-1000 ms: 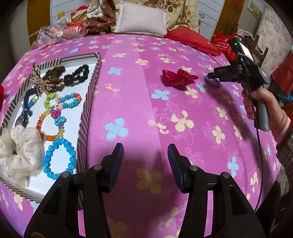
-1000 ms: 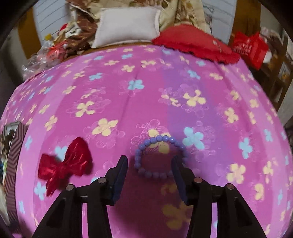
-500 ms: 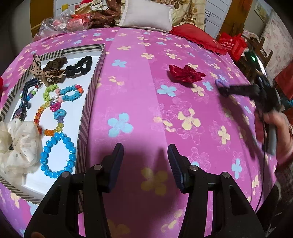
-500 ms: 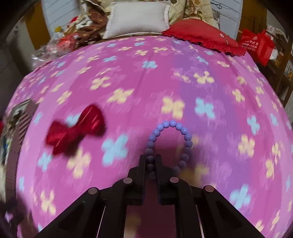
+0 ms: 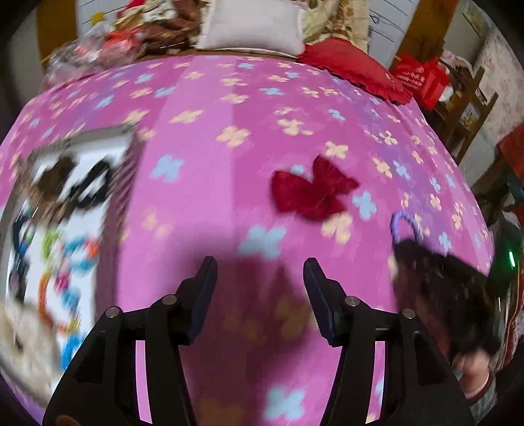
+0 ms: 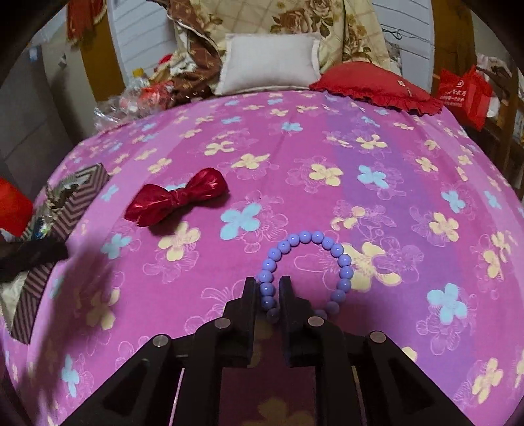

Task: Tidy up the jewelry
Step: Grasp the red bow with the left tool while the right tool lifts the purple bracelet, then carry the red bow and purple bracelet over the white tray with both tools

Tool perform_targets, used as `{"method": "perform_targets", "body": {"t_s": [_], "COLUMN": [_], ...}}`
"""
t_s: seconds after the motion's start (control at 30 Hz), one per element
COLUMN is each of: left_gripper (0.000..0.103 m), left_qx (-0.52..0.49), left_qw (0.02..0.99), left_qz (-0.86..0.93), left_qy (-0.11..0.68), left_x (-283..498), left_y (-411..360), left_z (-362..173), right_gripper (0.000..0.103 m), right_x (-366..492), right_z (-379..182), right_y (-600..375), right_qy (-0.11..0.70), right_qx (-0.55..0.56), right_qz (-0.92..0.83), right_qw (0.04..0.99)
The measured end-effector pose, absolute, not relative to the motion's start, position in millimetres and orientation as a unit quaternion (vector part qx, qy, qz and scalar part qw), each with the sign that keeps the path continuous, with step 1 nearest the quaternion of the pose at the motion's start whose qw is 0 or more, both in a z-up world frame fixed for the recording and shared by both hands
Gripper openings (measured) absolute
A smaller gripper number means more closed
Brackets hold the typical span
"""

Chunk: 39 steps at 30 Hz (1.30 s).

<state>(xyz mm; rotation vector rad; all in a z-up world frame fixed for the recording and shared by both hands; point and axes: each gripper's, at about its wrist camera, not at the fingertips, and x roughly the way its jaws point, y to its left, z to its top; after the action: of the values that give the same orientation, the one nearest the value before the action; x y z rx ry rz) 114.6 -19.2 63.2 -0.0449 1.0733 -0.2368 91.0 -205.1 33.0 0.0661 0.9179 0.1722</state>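
Right gripper (image 6: 266, 283): jaws drawn narrow around one side of the purple bead bracelet (image 6: 306, 262), beads pinched between them though the jaws are just easing apart; one bracelet, its loop arching ahead over the bed.
Left gripper (image 5: 260, 272): jaws about half apart and widening, with only bedspread between them.
Bed (image 6: 376, 203): one pink spread with yellow and blue flowers carries everything.
Red bow (image 6: 177, 196): one, lying flat mid-bed, ahead and to the left of the bracelet, well apart from it.
Striped box (image 6: 72, 200): one shallow tray with zigzag-striped walls, at the bed's left edge; from the left wrist view its white floor (image 5: 108, 154) holds a blurred jumble of coloured bead bracelets, one black scrunchie (image 5: 93, 186) and one cream scrunchie (image 5: 23, 331); the bead pieces are too smeared to count.
Person: one hand (image 5: 471, 367) shows at the bed's right side, gripping the right tool.
Head of the bed: one grey-white pillow (image 6: 268, 62), one red frilled cushion (image 6: 373, 87) to its right, and a floral quilt (image 6: 308, 19) heaped behind.
Beyond the far right corner: one red bag (image 6: 465, 93).
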Motion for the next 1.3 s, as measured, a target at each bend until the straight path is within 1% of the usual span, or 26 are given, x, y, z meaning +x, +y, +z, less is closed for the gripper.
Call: {"method": "perform_targets", "body": {"t_s": [0.27, 0.4, 0.5, 0.53, 0.57, 0.6, 0.63, 0.67, 0.73, 0.9, 1.07, 1.3], "left_gripper": [0.054, 0.055, 0.056, 0.050, 0.038, 0.013, 0.009, 0.007, 0.006, 0.005, 0.005, 0.005], "left_qx": [0.031, 0.030, 0.044, 0.052, 0.060, 0.062, 0.054, 0.042, 0.036, 0.019, -0.001, -0.043], "left_qw": [0.842, 0.834, 0.836, 0.835, 0.834, 0.832, 0.828, 0.827, 0.833, 0.846, 0.864, 0.880], "left_qz": [-0.149, -0.150, -0.150, -0.152, -0.153, -0.158, -0.164, -0.164, -0.160, -0.156, -0.155, -0.141], "left_qy": [0.518, 0.531, 0.526, 0.527, 0.527, 0.529, 0.534, 0.537, 0.528, 0.510, 0.478, 0.451], "left_x": [174, 188, 189, 188, 186, 184, 183, 181, 175, 145, 92, 33], "left_y": [-83, -92, -96, -99, -101, -101, -100, -98, -94, -77, -51, -9], "left_z": [37, 24, 25, 25, 25, 27, 27, 30, 38, 65, 96, 115], "right_gripper": [0.015, 0.015, 0.015, 0.015, 0.015, 0.015, 0.015, 0.014, 0.009, 0.009, 0.009, 0.009], "right_x": [93, 92, 91, 91, 91, 91, 91, 91, 91, 89, 75, 45], "right_z": [33, 32, 32, 32, 32, 32, 32, 32, 32, 33, 45, 67], "right_y": [-210, -208, -206, -205, -204, -203, -203, -202, -202, -207, -206, -206], "right_qy": [0.444, 0.442, 0.441, 0.441, 0.441, 0.441, 0.441, 0.440, 0.440, 0.440, 0.426, 0.415], "right_qx": [0.041, 0.036, 0.029, 0.026, 0.024, 0.022, 0.020, 0.019, 0.017, 0.052, 0.097, 0.163], "right_qz": [0.104, 0.102, 0.098, 0.096, 0.095, 0.094, 0.093, 0.092, 0.087, 0.103, 0.142, 0.175], "right_qw": [0.889, 0.890, 0.892, 0.892, 0.892, 0.893, 0.893, 0.893, 0.893, 0.890, 0.888, 0.878]}}
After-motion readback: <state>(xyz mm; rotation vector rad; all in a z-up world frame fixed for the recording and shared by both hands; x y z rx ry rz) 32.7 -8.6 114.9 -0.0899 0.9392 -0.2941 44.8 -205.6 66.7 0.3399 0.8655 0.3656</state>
